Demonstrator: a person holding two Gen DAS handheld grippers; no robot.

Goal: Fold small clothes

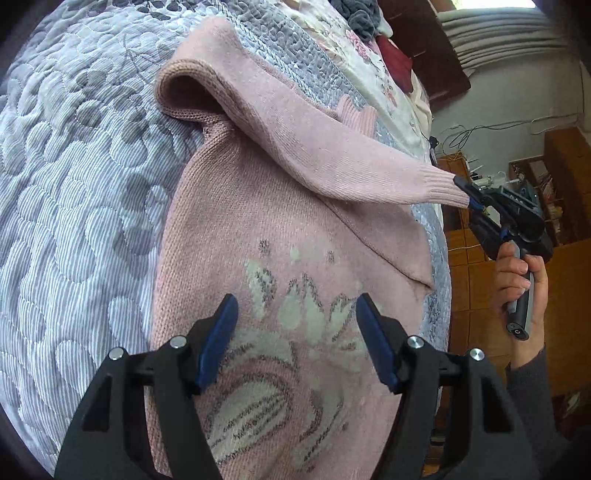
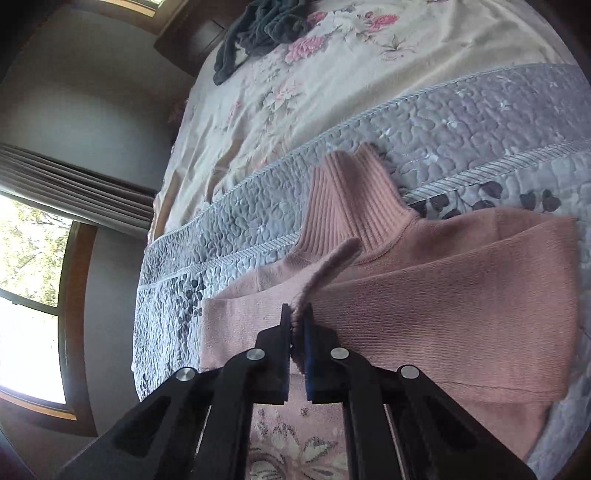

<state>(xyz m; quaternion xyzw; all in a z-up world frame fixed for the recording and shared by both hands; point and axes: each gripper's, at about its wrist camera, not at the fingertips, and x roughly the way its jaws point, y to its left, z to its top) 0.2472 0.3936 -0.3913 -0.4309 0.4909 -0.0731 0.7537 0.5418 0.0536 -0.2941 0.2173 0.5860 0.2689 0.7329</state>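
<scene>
A small pink knitted sweater (image 1: 280,236) with a pale flower pattern lies flat on a grey quilted bedspread (image 1: 74,206). My left gripper (image 1: 297,306) hovers open above the patterned front, nothing between its fingers. One sleeve (image 1: 332,147) is lifted and stretched across the body toward the right. My right gripper (image 1: 466,192) is shut on that sleeve's ribbed cuff (image 1: 439,188). In the right wrist view the right gripper (image 2: 296,317) pinches the cuff (image 2: 317,273), with the ribbed turtleneck collar (image 2: 351,210) beyond it.
A floral cream sheet (image 2: 295,92) covers the bed beyond the quilt (image 2: 443,118), with a dark grey garment (image 2: 258,33) heaped on it. A person's hand (image 1: 521,273) holds the right gripper's handle past the bed edge. Wooden furniture (image 1: 561,173) and a window (image 2: 29,280) stand beyond.
</scene>
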